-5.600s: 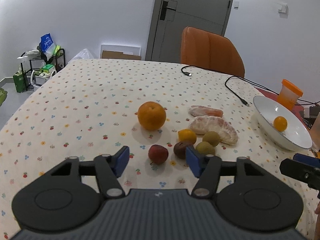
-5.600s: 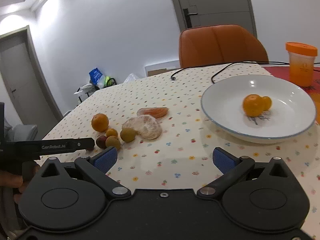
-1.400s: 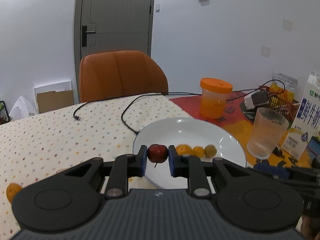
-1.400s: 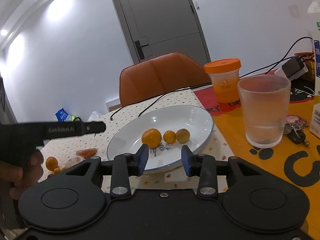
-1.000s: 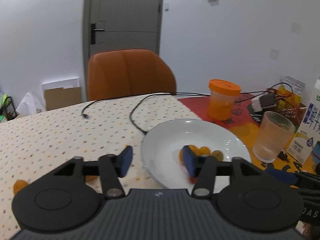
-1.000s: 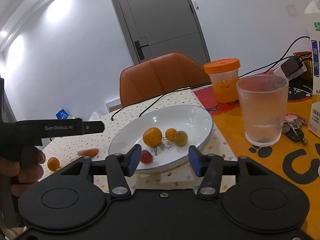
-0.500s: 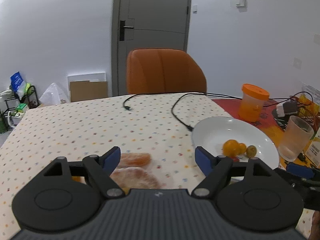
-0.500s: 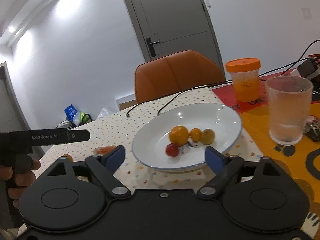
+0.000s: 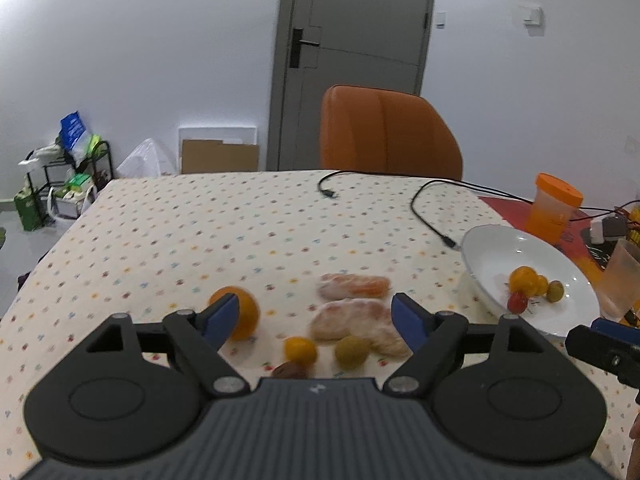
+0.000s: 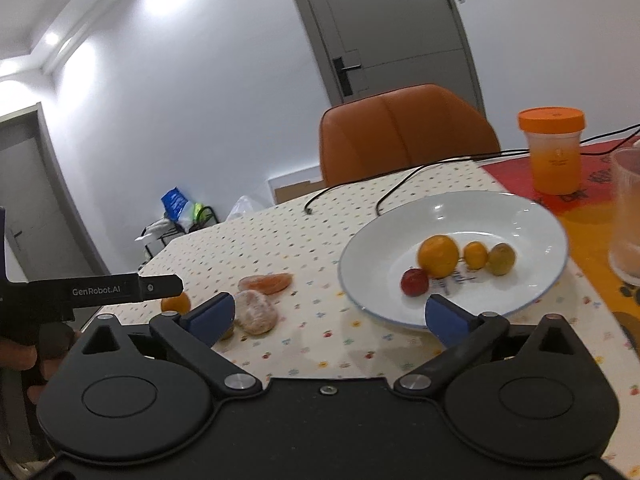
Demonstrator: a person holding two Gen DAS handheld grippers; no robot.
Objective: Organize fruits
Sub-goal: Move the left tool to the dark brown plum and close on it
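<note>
My left gripper point(image 9: 315, 318) is open and empty above the loose fruit on the dotted tablecloth: a large orange point(image 9: 240, 312), two peeled citrus pieces point(image 9: 352, 284), a small orange fruit point(image 9: 301, 349), a green one point(image 9: 352, 351) and a dark one point(image 9: 290, 370). The white plate point(image 9: 492, 256) at the right holds an orange, a small orange fruit, a green fruit and a red fruit point(image 9: 517, 301). My right gripper point(image 10: 327, 317) is open and empty just in front of the plate point(image 10: 400, 224), where the red fruit point(image 10: 414, 282) lies beside the orange point(image 10: 438, 255).
An orange-lidded jar point(image 10: 554, 150) and a ribbed glass point(image 10: 626, 216) stand right of the plate on a red and orange mat. Black cables point(image 9: 428, 208) run across the far table. An orange chair point(image 9: 388, 132) stands behind it. A hand holds the left gripper's handle point(image 10: 24, 344).
The left gripper let the red fruit go into the plate, opened and swung left, back over the loose fruit. The right gripper opened wider and drew back a little from the plate.
</note>
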